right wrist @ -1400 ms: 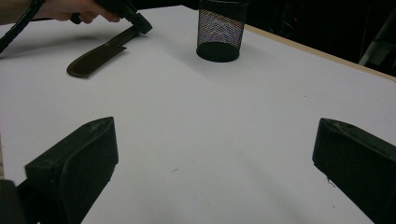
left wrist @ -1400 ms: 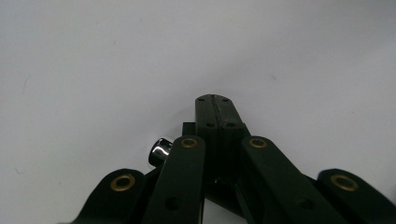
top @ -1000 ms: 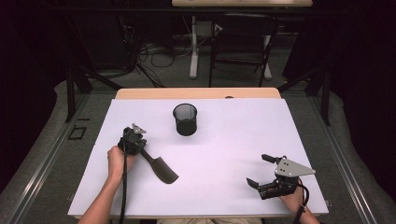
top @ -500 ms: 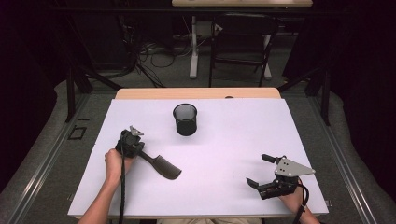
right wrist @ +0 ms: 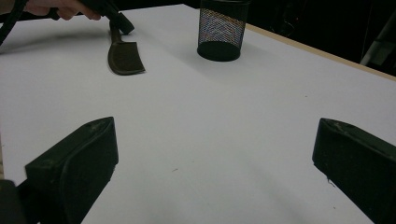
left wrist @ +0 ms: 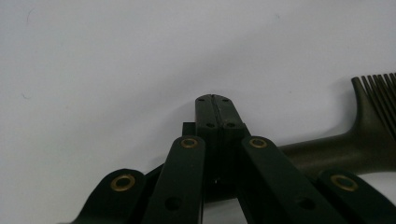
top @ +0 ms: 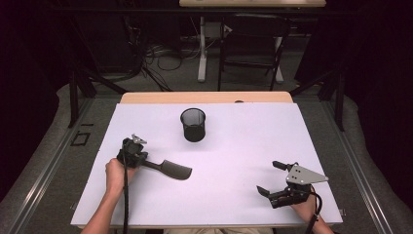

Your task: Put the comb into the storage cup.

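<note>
Since the earlier frames, the dark comb [top: 171,168] has swung on the white table [top: 234,146]: its toothed head, which pointed toward about five o'clock from the left gripper [top: 144,162], now points toward about four o'clock, closer to level across the table. The left gripper has shifted only slightly, while the right gripper [top: 270,178] sits where it was.

In the high view, the comb lies at the left of the table, at about seven o'clock from the black mesh pen cup [top: 193,125] and well apart from it. Its handle runs back to the left gripper, whose jaws meet at the handle's end. In the left gripper view, the two jaws are pressed fully together. The comb's handle [left wrist: 336,151] passes under them and off to three o'clock, with the teeth showing at the right edge; the jaws seem clenched on the handle's end, though the contact itself is hidden beneath them.

The right gripper rests near the table's five o'clock corner, its jaws spread wide with bare tabletop between them. In the right gripper view, the comb [right wrist: 125,57] lies far off at eleven o'clock, the mesh cup [right wrist: 220,29] at twelve.
</note>
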The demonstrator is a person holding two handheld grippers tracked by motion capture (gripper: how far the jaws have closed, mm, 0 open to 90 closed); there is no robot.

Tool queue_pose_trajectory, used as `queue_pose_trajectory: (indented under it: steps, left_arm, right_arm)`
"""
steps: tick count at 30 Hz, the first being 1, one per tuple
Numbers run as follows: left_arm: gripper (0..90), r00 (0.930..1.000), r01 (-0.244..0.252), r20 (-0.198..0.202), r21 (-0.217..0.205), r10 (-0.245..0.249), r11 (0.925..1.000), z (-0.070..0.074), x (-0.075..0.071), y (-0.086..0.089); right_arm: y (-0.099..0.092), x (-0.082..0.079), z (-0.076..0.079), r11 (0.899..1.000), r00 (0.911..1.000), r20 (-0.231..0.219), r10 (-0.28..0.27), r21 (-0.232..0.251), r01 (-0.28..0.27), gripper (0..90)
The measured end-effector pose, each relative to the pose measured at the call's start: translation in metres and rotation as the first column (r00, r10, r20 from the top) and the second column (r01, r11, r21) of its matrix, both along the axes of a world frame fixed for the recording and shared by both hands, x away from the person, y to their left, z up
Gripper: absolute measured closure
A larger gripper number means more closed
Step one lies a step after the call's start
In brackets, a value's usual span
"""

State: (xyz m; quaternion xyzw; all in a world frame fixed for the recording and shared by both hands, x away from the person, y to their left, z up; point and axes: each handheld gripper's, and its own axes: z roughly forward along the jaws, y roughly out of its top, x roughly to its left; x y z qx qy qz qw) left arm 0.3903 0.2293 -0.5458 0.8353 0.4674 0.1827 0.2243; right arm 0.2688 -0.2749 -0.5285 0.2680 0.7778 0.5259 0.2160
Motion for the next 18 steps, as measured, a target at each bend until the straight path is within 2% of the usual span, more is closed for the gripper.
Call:
queue_pose_trajectory:
  steps: [18]
  left_arm:
    - [90.0,0.9998,-0.002,-0.018,-0.009,0.002,1.0000,0.001,-0.013,0.006]
  right_arm:
    - [0.000,0.001,0.000,1.000,1.0000,-0.001,0.003,0.000,-0.003,0.0]
